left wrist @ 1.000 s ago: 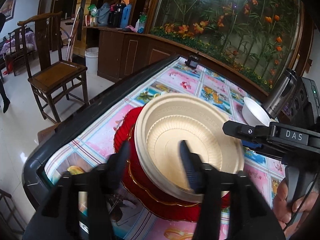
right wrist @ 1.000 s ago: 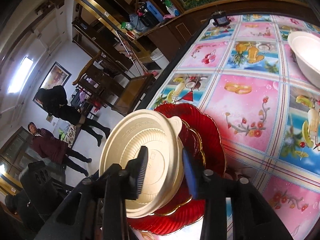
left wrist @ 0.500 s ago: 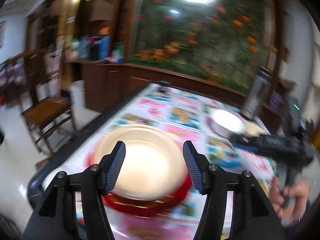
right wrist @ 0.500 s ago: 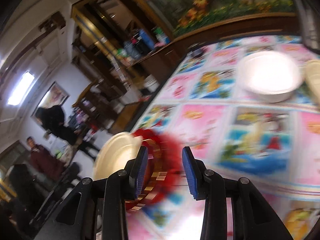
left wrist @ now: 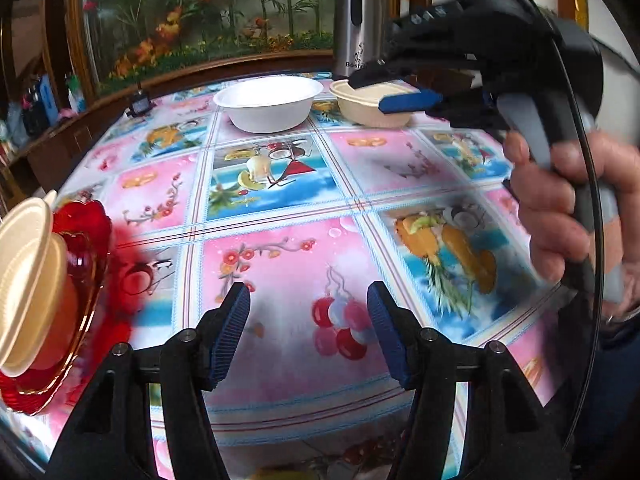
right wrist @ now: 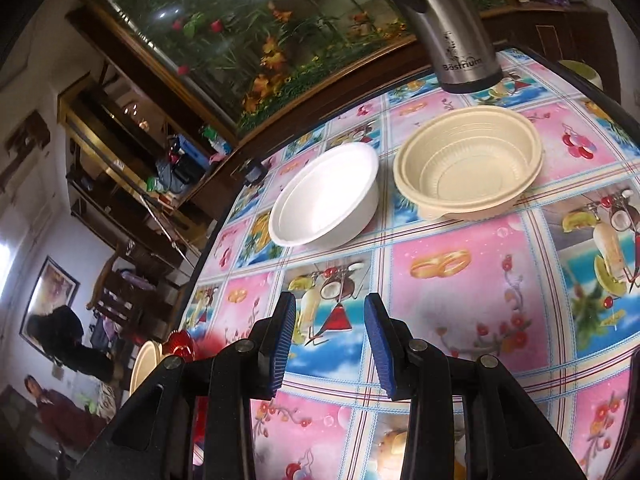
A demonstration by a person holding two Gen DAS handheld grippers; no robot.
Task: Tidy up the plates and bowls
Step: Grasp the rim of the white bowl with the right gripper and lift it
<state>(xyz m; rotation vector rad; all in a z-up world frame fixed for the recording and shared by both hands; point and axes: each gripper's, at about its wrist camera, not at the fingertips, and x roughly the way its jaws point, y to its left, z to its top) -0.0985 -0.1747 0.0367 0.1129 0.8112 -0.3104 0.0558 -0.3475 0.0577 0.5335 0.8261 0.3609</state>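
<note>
A white bowl and a ribbed beige bowl stand side by side at the far end of the table. A red plate with a cream plate on it lies at the near left edge. My left gripper hovers open over the pink cloth with nothing between its fingers. My right gripper is open and empty too, well short of the bowls. In the left wrist view it covers part of the beige bowl.
A steel flask stands behind the bowls at the back edge. A hand grips the right tool on the right side. The table has a bright patterned cloth. A small black object sits at the far left corner. People are in the room beyond.
Both grippers have swung right, away from the red and cream plates they were at. The plates now sit at the left edge of each view and the two bowls have come into sight.
</note>
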